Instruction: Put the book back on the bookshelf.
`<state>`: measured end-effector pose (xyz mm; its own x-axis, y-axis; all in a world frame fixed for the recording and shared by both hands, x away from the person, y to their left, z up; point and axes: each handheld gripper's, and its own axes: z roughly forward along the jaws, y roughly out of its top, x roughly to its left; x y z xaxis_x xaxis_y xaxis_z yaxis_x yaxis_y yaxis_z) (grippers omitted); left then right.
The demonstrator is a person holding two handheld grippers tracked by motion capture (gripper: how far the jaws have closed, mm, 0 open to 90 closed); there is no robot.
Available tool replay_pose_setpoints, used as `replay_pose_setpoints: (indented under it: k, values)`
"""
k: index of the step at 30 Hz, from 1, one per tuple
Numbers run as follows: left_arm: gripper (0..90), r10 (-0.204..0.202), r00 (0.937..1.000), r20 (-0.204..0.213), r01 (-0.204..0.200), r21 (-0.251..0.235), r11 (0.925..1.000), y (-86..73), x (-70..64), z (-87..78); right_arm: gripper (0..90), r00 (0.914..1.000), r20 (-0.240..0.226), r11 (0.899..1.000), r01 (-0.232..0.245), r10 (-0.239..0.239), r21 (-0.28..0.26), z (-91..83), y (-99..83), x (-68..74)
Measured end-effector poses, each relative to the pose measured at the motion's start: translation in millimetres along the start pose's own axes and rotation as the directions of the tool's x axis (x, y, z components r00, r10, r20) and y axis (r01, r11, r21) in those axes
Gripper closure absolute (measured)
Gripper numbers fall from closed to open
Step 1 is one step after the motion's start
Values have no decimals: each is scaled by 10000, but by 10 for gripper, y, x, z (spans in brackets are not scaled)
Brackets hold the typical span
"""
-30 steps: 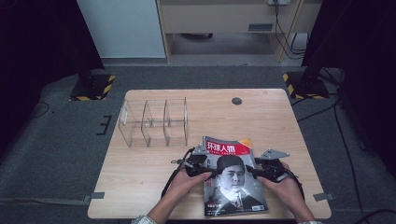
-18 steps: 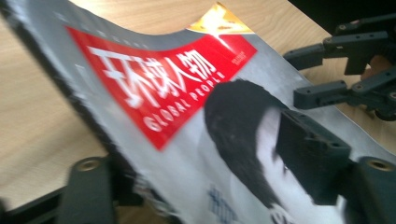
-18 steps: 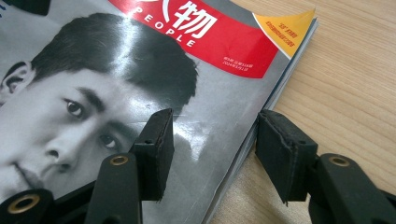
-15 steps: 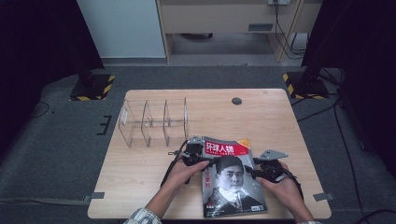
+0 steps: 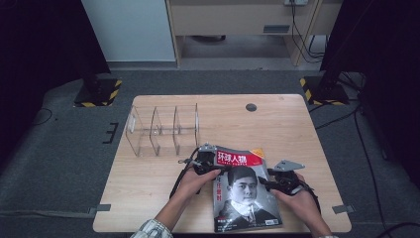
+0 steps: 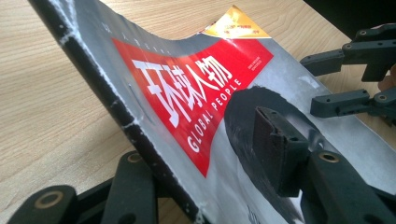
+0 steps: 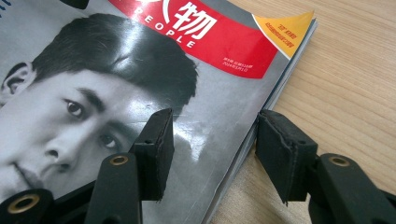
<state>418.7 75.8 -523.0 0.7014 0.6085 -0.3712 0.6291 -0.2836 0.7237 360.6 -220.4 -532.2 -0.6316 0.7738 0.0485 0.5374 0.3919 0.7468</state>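
A magazine [image 5: 242,193] with a red title band and a grey portrait cover lies at the table's near right. My left gripper [image 5: 210,166] is shut on its spine edge near the top left corner. In the left gripper view that edge of the magazine [image 6: 187,93] is lifted and bowed between my left gripper [image 6: 205,161] jaws. My right gripper [image 5: 270,183] stands open at the right edge. One jaw of the right gripper [image 7: 219,144] is over the cover of the magazine [image 7: 140,70] and the other is past the edge, above bare wood.
A clear acrylic divider rack [image 5: 163,130] stands on the wooden table [image 5: 277,124] at the back left, just beyond the left gripper. A small dark round hole [image 5: 251,107] sits near the far edge. Grey carpet surrounds the table.
My left gripper has slid away from me along the spine edge to near the top corner, and that edge is raised. The right gripper has hardly moved.
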Motion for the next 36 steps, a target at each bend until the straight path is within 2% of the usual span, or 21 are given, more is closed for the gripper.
replay_pose_setpoints:
  k: [8,15,16,19,30,36]
  values:
    - [550,50,9999,105,-51,75,10000,67,-12,48,465,10000,-92,10000,20,-20,-1,5,-1,9]
    - [627,-18,9998,217,17,66,10000,106,-11,22,462,9999,-109,9999,-104,104,-37,10,-7,4]
    - [633,46,9999,133,-49,191,9998,127,-18,27,462,9999,-119,9999,-106,106,-14,7,-7,4]
    - [632,106,9999,77,-108,271,9996,138,-23,35,462,9999,-133,10000,-88,88,1,6,-7,3]
    - [621,4,9994,340,-15,304,9995,173,-7,79,465,9999,-142,10000,86,-87,-42,2,-11,21]
    - [645,25,9991,416,-41,378,9993,185,-17,92,463,9989,-426,9998,167,-171,-91,20,-8,44]
